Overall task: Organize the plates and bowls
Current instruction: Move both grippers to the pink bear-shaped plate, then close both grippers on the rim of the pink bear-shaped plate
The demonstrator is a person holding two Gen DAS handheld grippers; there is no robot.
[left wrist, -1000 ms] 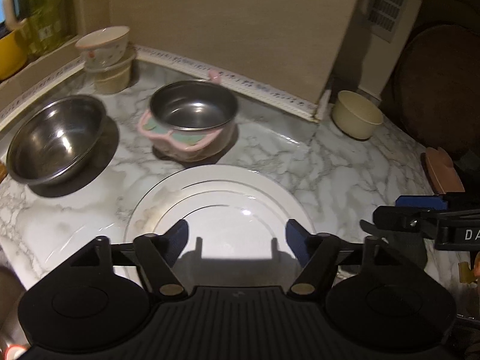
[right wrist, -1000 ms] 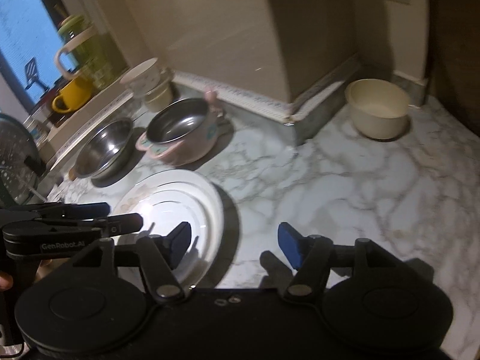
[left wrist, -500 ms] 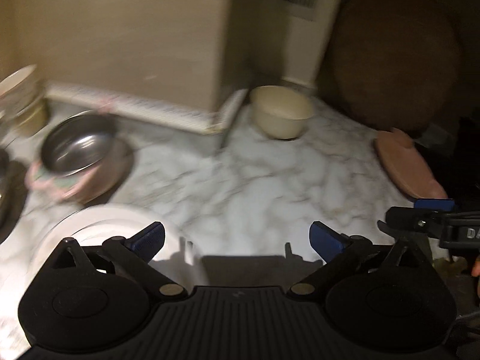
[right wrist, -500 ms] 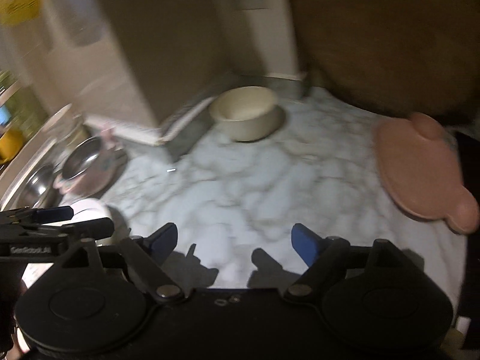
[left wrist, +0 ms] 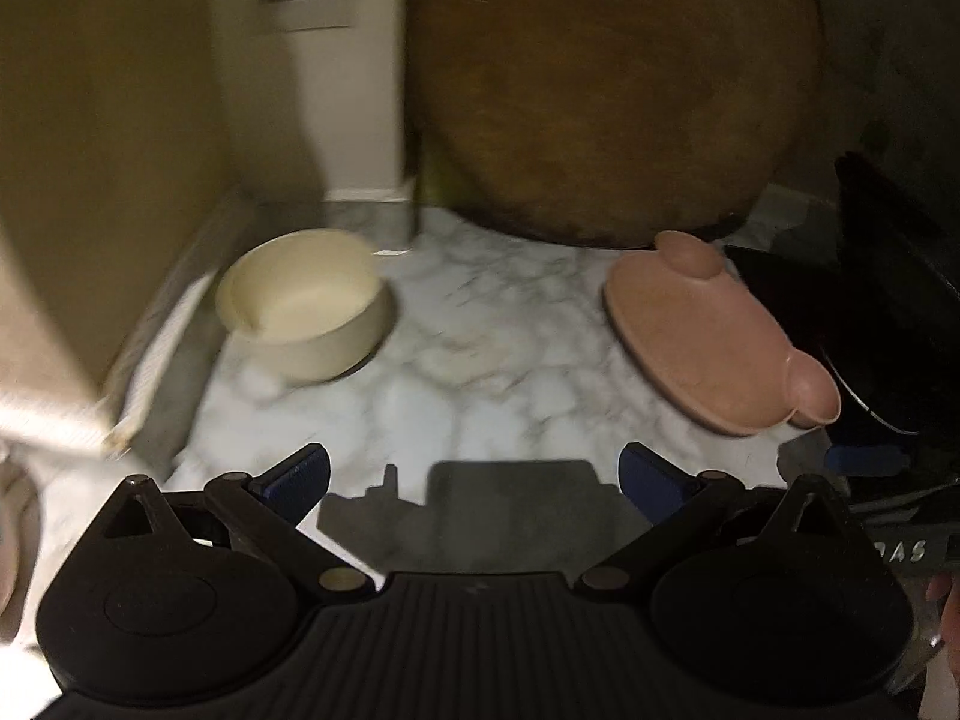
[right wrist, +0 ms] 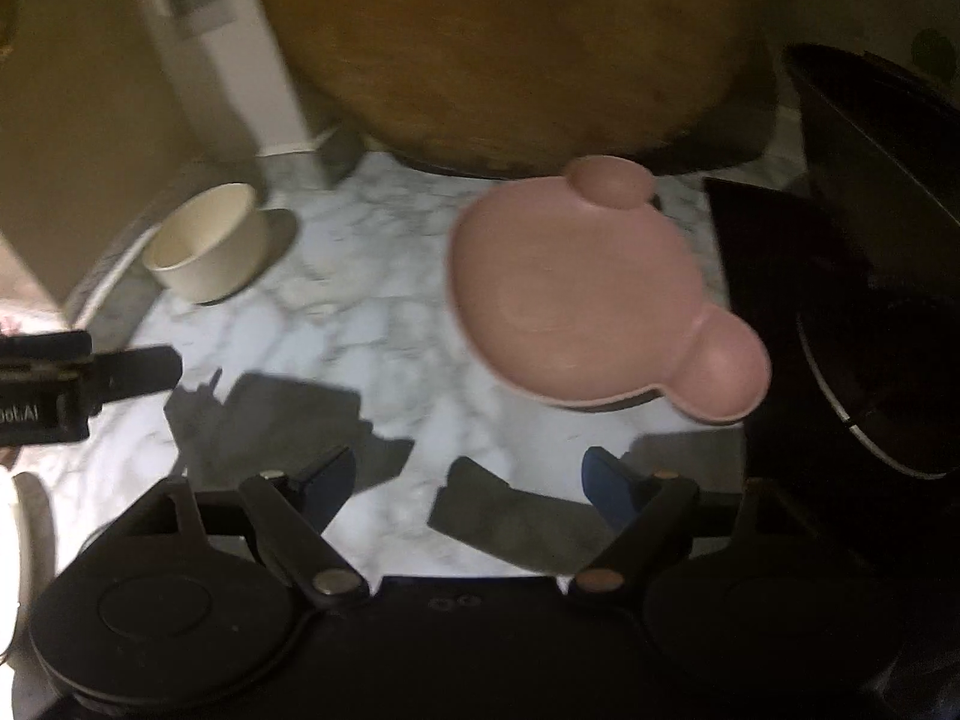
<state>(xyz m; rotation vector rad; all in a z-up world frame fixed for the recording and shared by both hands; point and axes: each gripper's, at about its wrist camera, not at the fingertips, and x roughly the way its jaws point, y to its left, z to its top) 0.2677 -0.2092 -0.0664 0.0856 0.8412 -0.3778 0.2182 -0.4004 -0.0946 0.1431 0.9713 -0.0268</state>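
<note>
A pink bear-shaped plate with two round ears [right wrist: 576,294] lies on the marble counter, right of centre; it also shows in the left wrist view [left wrist: 708,342]. A cream bowl [left wrist: 306,306] stands upright at the left near the wall corner, also in the right wrist view [right wrist: 207,243]. My left gripper [left wrist: 474,474] is open and empty above bare marble between bowl and plate. My right gripper [right wrist: 468,474] is open and empty, just short of the pink plate's near edge. The left gripper's side shows in the right wrist view [right wrist: 78,384].
A large round wooden board [left wrist: 612,84] leans against the back wall behind the plate. A black cooktop with a dark pan [right wrist: 870,312] lies at the right. A beige wall block [left wrist: 90,150] stands at the left. A white plate edge [right wrist: 12,552] shows at far left.
Both grippers have swung right, away from the white plate and steel bowls. The cream bowl and pink plate now fill the views and look closer. Both stay open.
</note>
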